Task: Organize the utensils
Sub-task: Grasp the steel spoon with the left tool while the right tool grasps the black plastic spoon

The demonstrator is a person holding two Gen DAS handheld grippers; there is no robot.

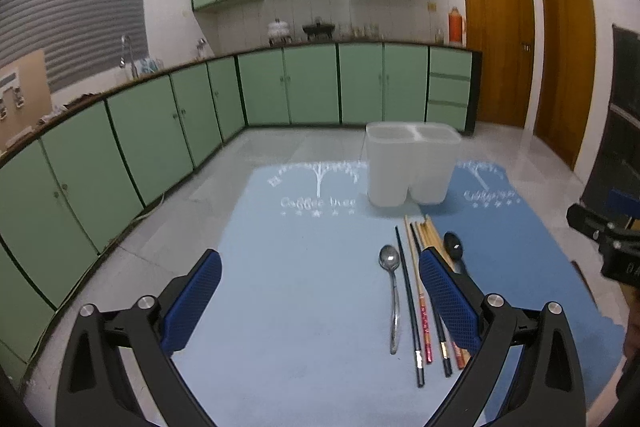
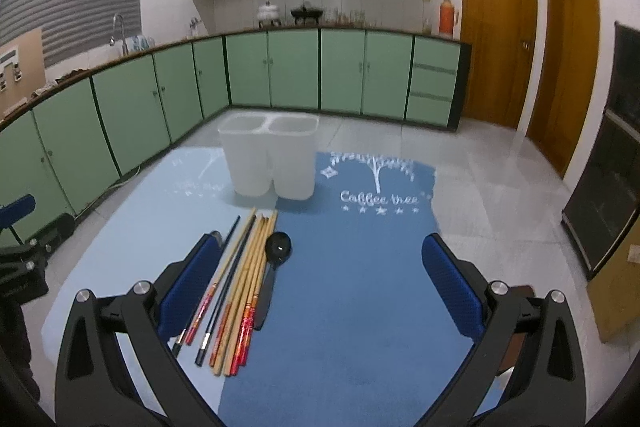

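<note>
Both the left tool [image 1: 320,291] and the right tool [image 2: 320,273] hang released above the table [image 1: 280,307], holding nothing. Just beyond, chopsticks [image 2: 240,291] lie between a metal spoon [image 1: 394,303] and a black spoon [image 2: 276,255]. Farther off stands an empty white two-compartment holder [image 2: 272,163].

Pale green cabinets [image 1: 312,83] run under a dark countertop, more hang on the white wall; two brown wooden doors [image 2: 496,27] right; glossy grey tile floor [image 2: 500,179].
</note>
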